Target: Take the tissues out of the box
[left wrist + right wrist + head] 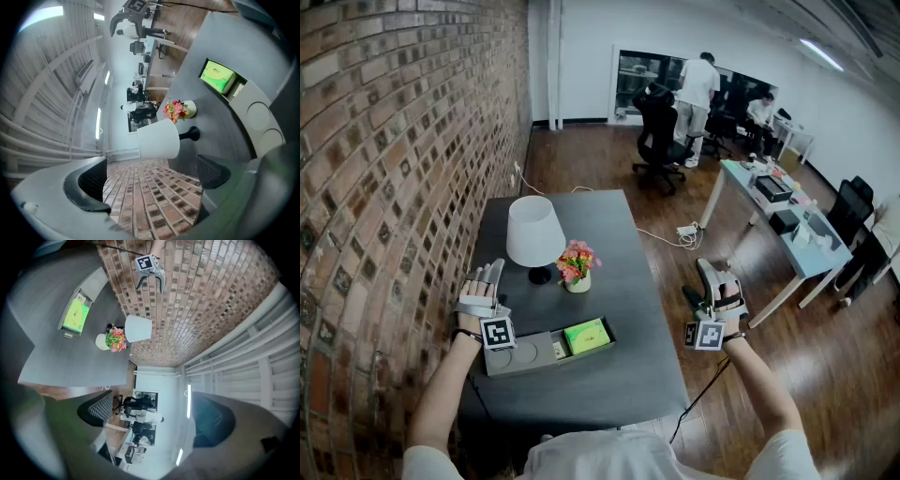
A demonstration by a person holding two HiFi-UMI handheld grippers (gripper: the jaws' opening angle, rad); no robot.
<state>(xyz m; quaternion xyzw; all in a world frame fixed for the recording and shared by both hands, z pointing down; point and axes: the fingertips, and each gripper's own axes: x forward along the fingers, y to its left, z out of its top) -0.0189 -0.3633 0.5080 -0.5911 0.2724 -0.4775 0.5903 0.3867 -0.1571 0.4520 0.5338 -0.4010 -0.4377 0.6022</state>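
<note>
The green tissue box (587, 336) lay flat in the right end of a shallow grey tray (520, 361) on the dark table (609, 384). Its top faced upward, probably so that tissues could be drawn straight up from it; whether any tissue stood out of it could not be made out. Beyond the box, toward the brick wall, stood a white lamp (533, 232) and a small pot of flowers (577, 265), both well clear of the box and unlikely to hinder a reach. The left gripper (487, 275) hovered to the left of the box, past the tray's far end, close to the wall. Its jaws were spread wide, and its own view showed only brick and the lamp between them. The right gripper (698, 281) hung to the right of the box, out beyond the table's edge over the wooden floor. Its jaws were also apart, with nothing but the distant room between them. Neither gripper touched the box, so the task appeared not yet begun.
</note>
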